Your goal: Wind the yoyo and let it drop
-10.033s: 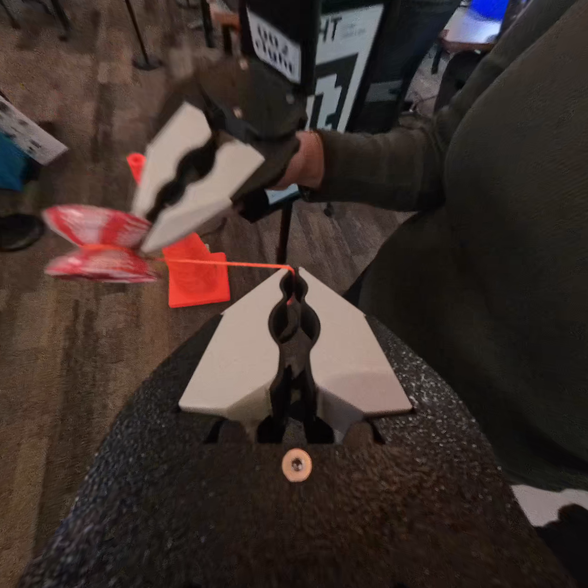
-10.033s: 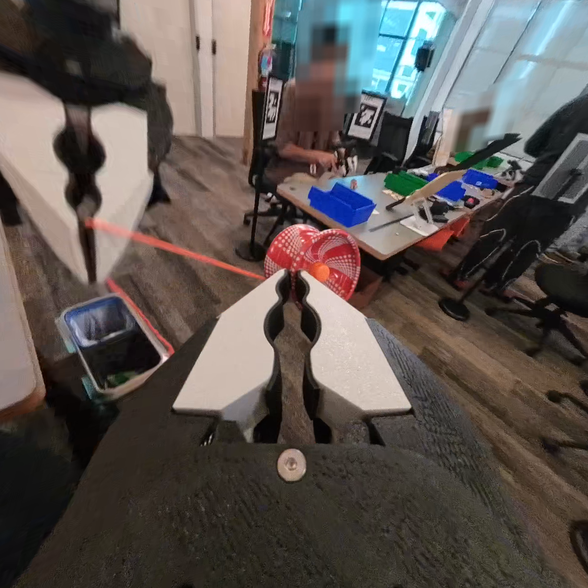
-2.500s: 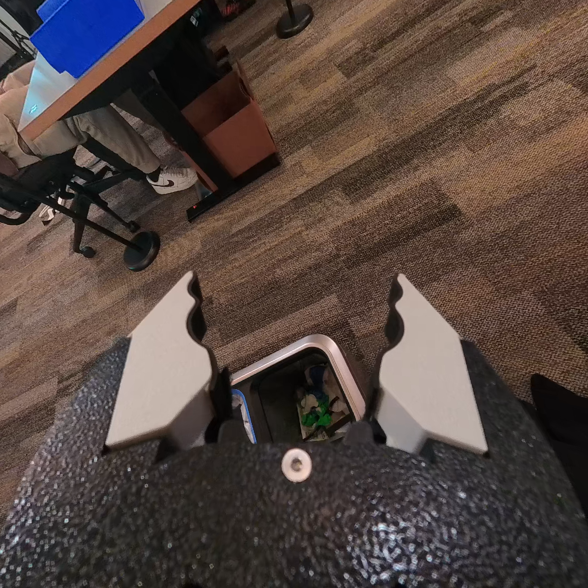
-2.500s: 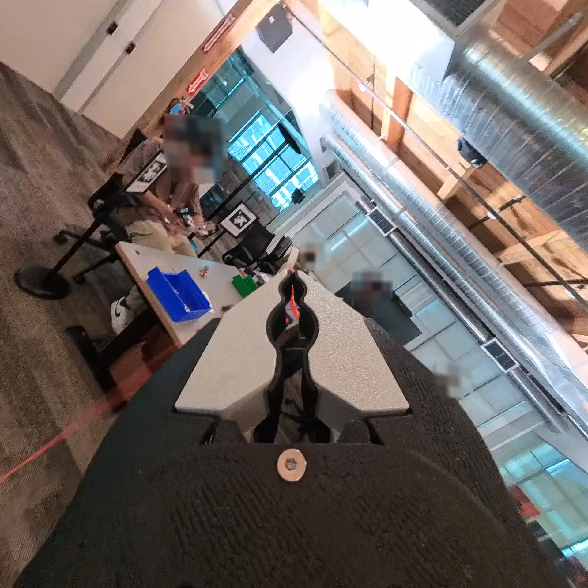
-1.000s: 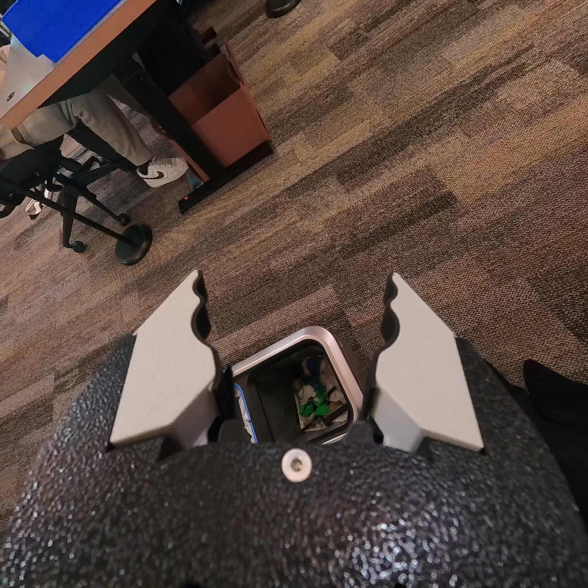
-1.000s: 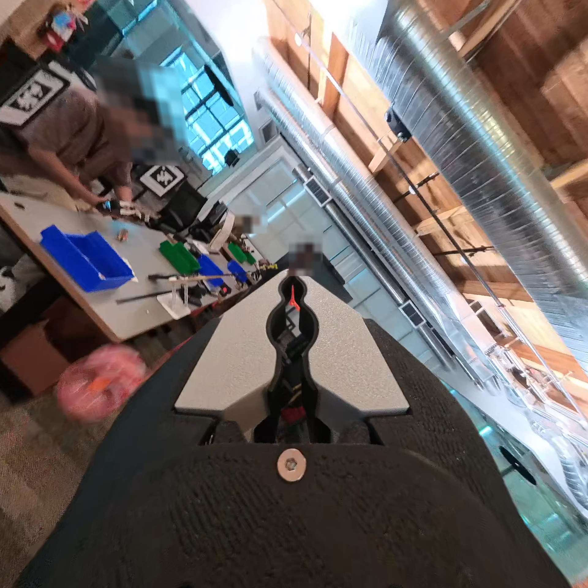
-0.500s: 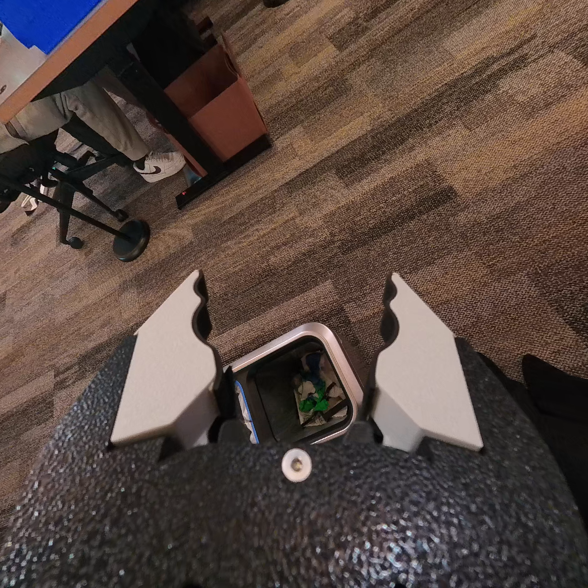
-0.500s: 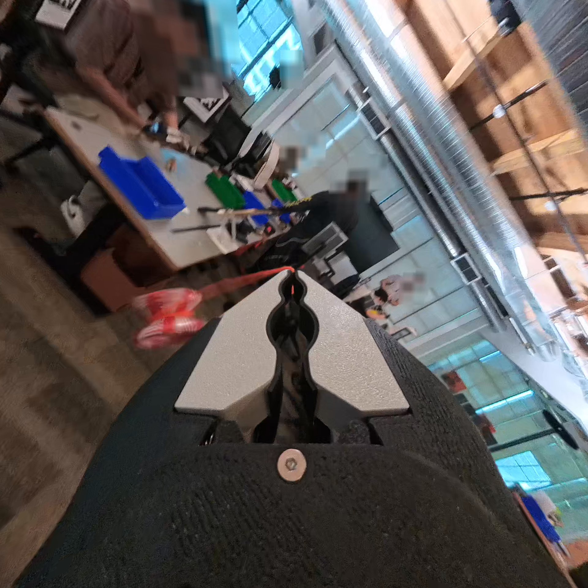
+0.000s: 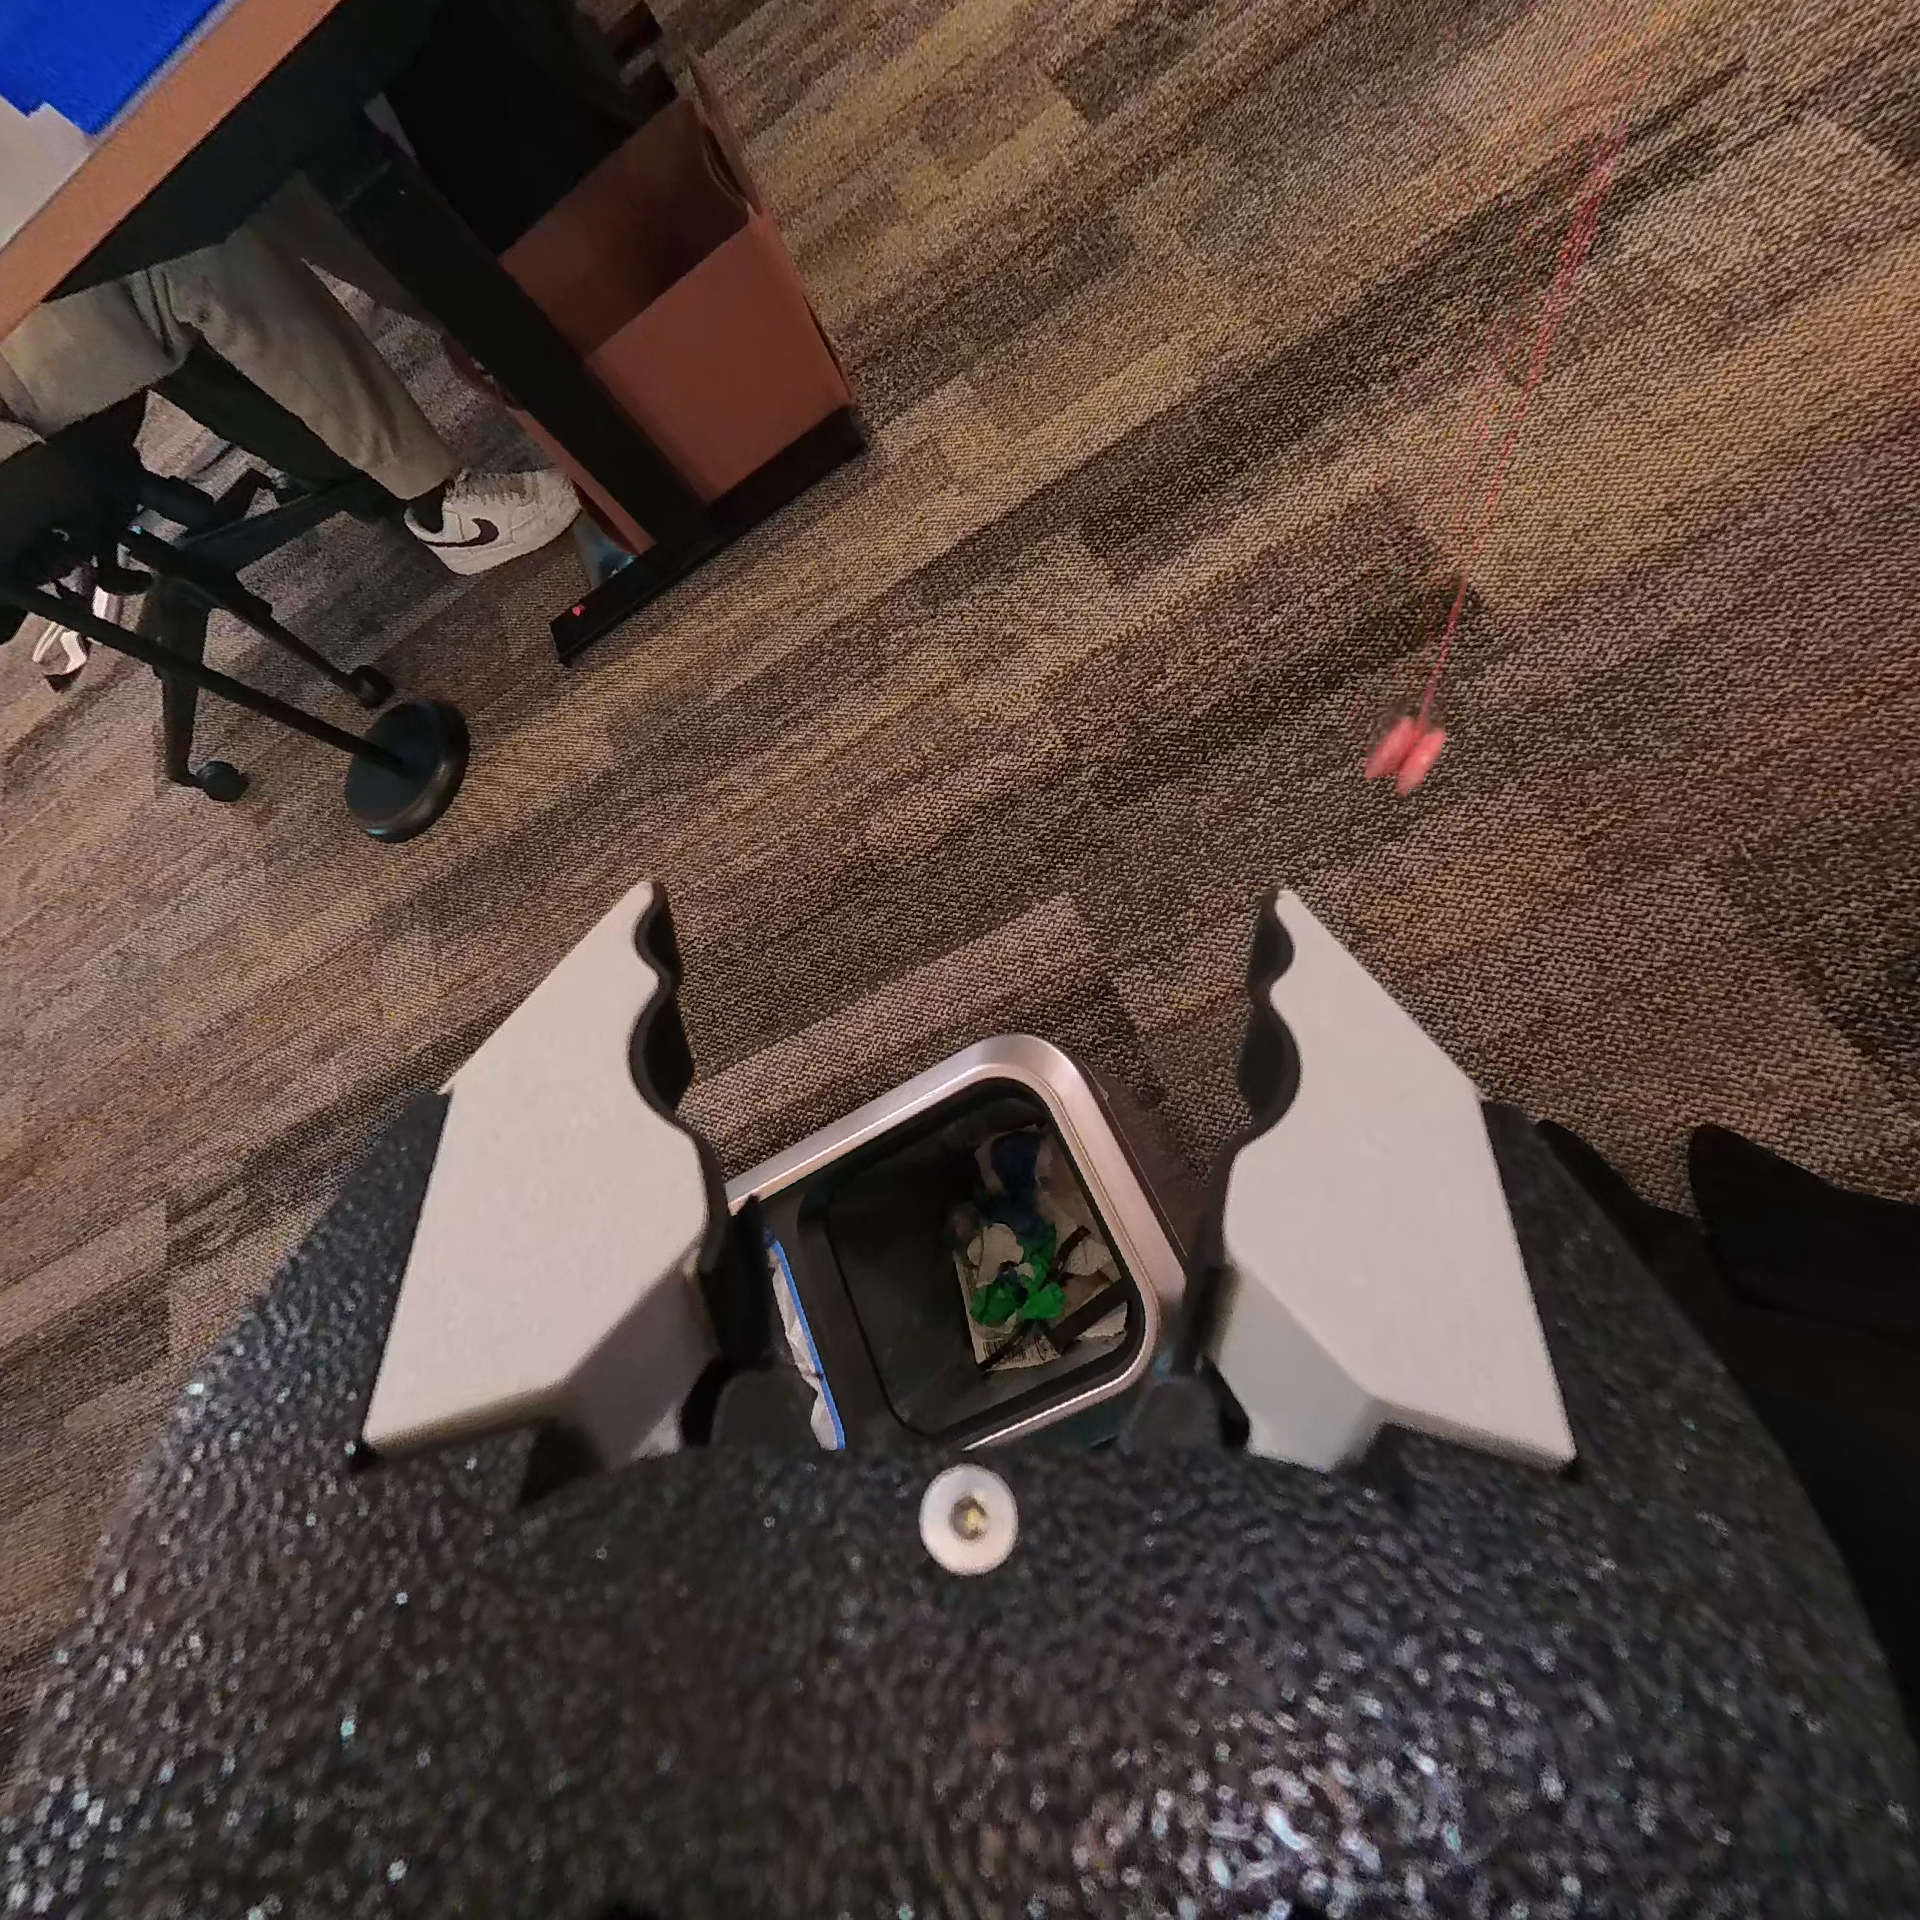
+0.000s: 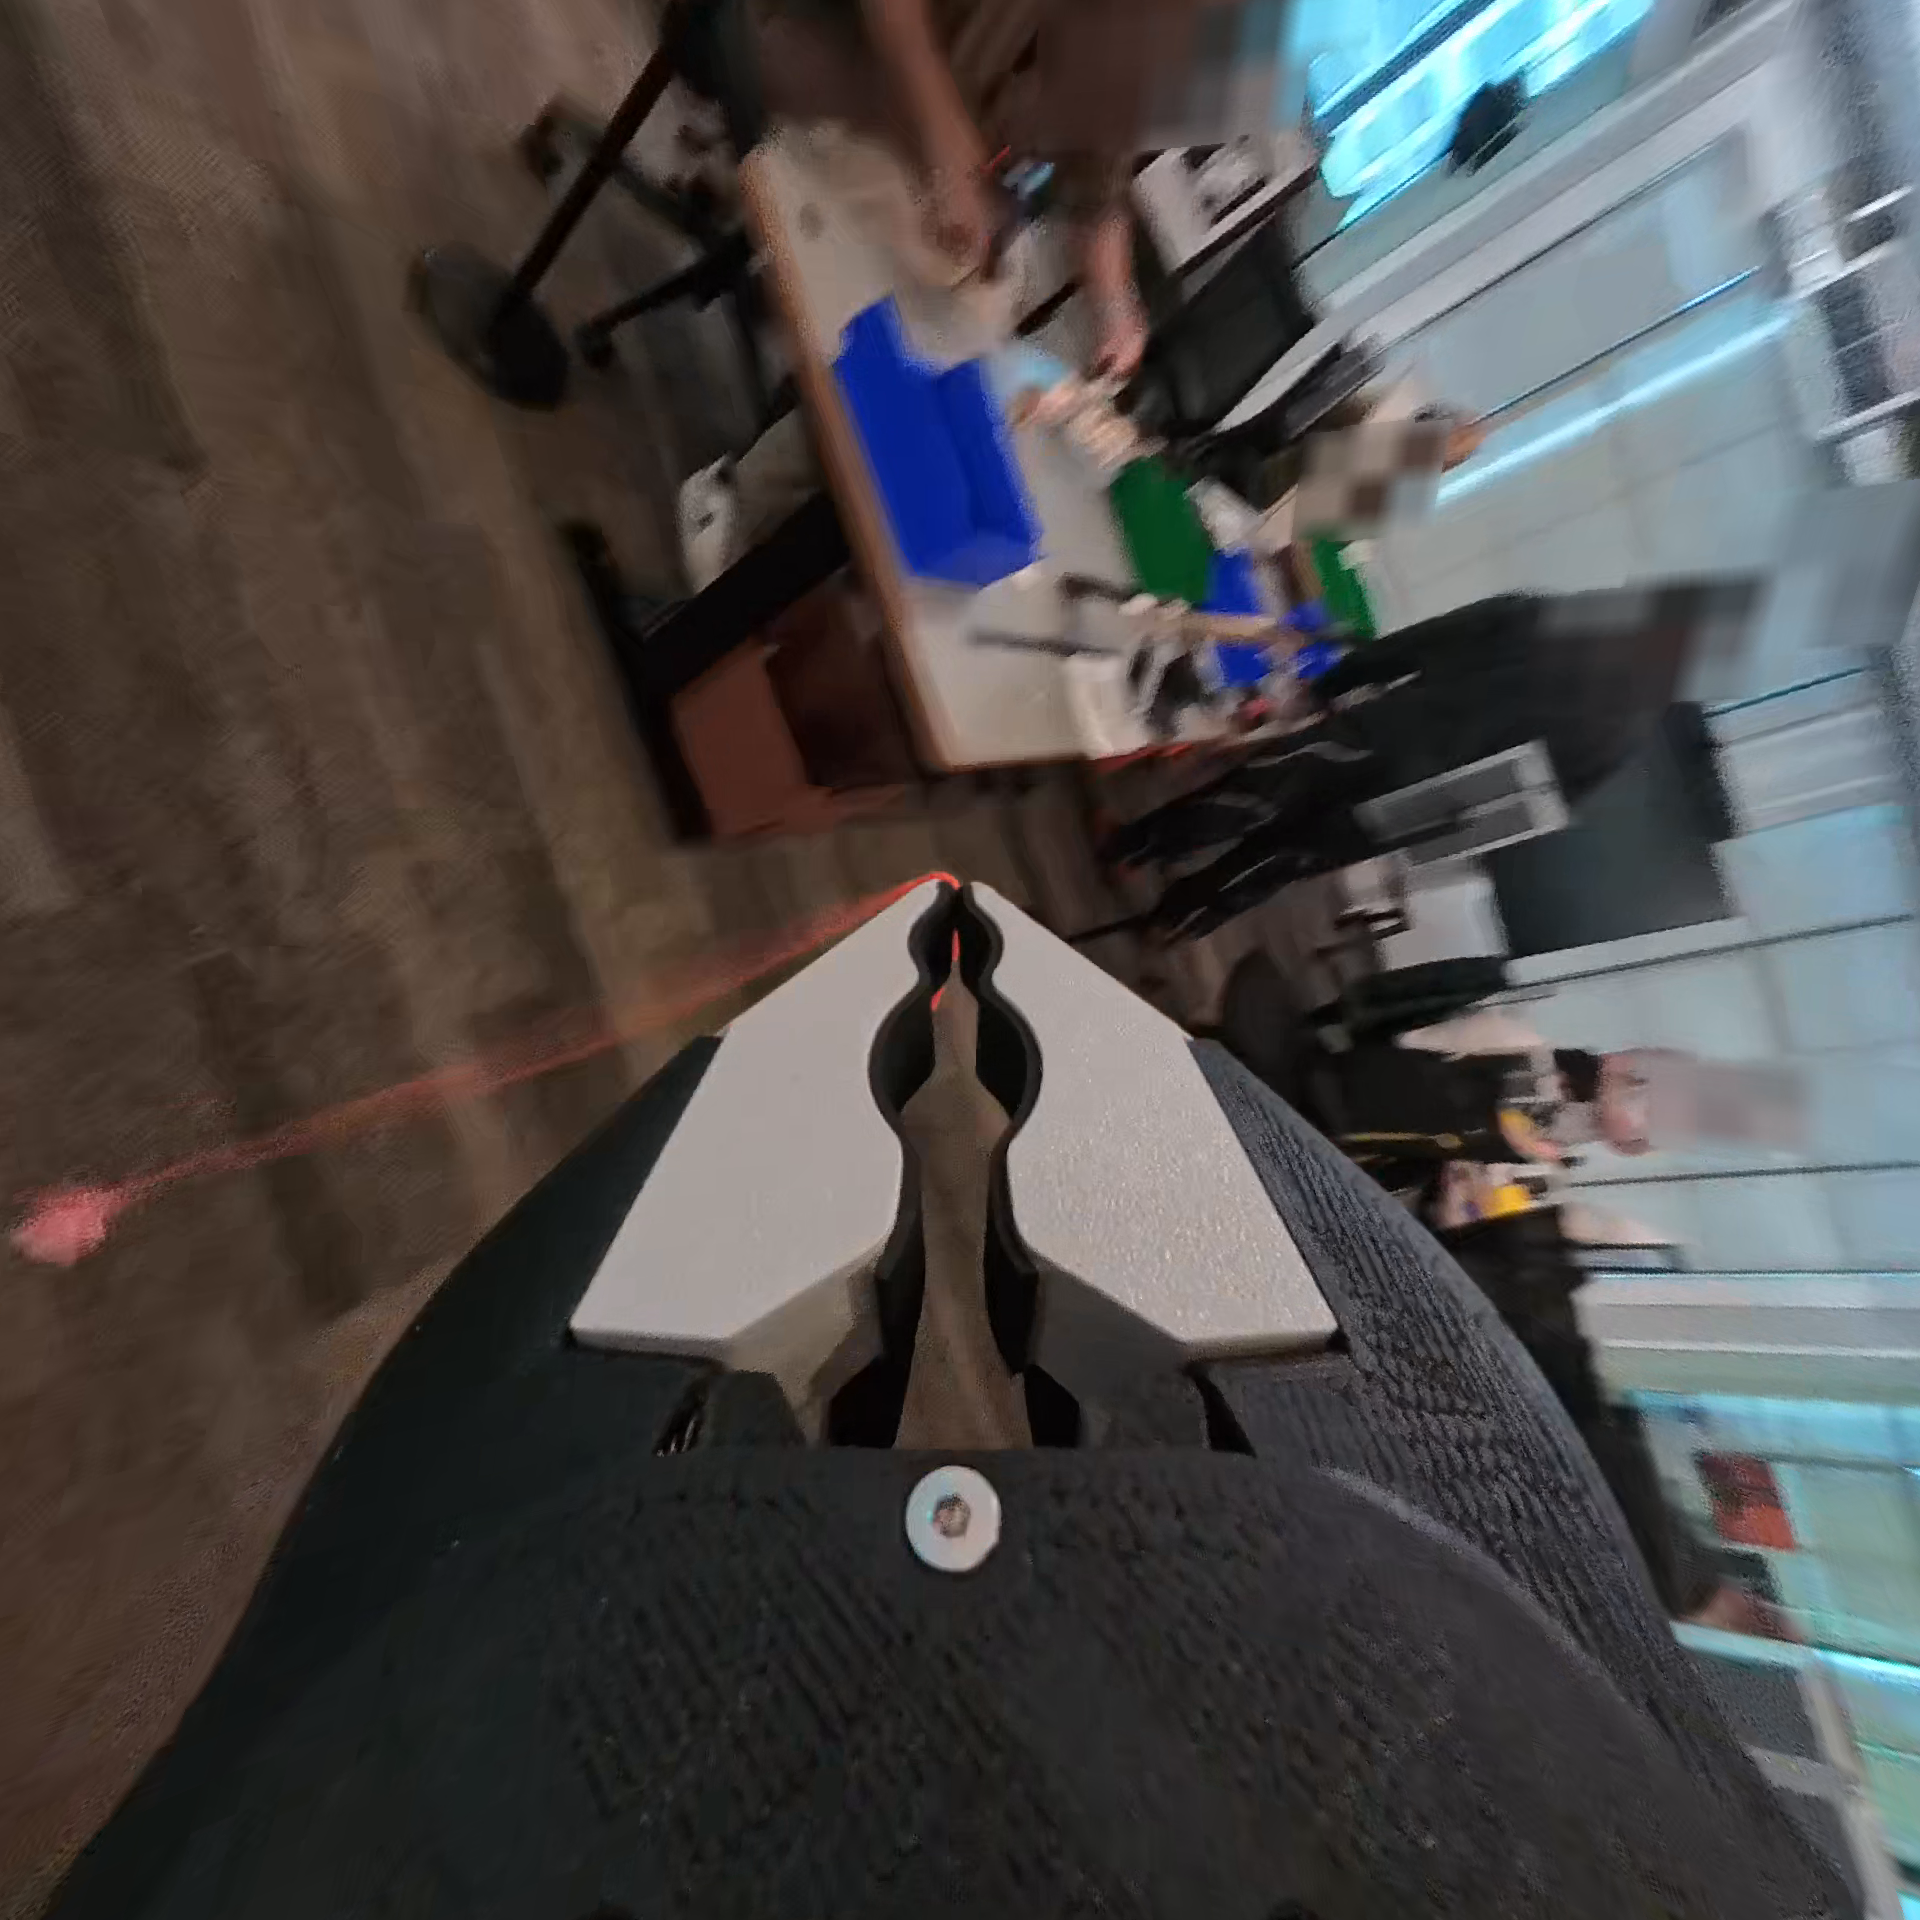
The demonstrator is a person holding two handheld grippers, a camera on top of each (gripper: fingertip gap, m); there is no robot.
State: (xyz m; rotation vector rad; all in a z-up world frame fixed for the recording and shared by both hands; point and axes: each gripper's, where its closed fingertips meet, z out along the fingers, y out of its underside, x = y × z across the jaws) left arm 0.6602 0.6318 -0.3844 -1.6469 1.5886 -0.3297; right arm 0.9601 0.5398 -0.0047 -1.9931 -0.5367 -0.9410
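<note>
The red yoyo (image 9: pixel 1405 750) hangs low over the carpet on its orange string (image 9: pixel 1507 364), blurred by motion, in the upper right of the left wrist view. In the right wrist view the yoyo (image 10: pixel 62 1226) is a pink blur at the far left, with the string (image 10: pixel 520 1070) running up to my right gripper (image 10: pixel 956 894). The right gripper is shut on the string's end at its fingertips. My left gripper (image 9: pixel 961 914) is open and empty, pointing down over a small bin, left of the yoyo.
A silver-rimmed waste bin (image 9: pixel 1081 1081) with scraps inside stands under the left gripper. A desk (image 9: pixel 208 177) with a brown box (image 9: pixel 686 343) beneath it, a seated person's leg and shoe (image 9: pixel 488 520), and a round stand base (image 9: pixel 405 738) are at the left. Blue bins (image 10: pixel 935 468) sit on the desk. The tips of one gripper are about 50 cm away from the tips of the other.
The right gripper has swung downward, holding the string. The yoyo has dropped far down the string and now shows in the left wrist view. The left gripper stays open and nearly still.
</note>
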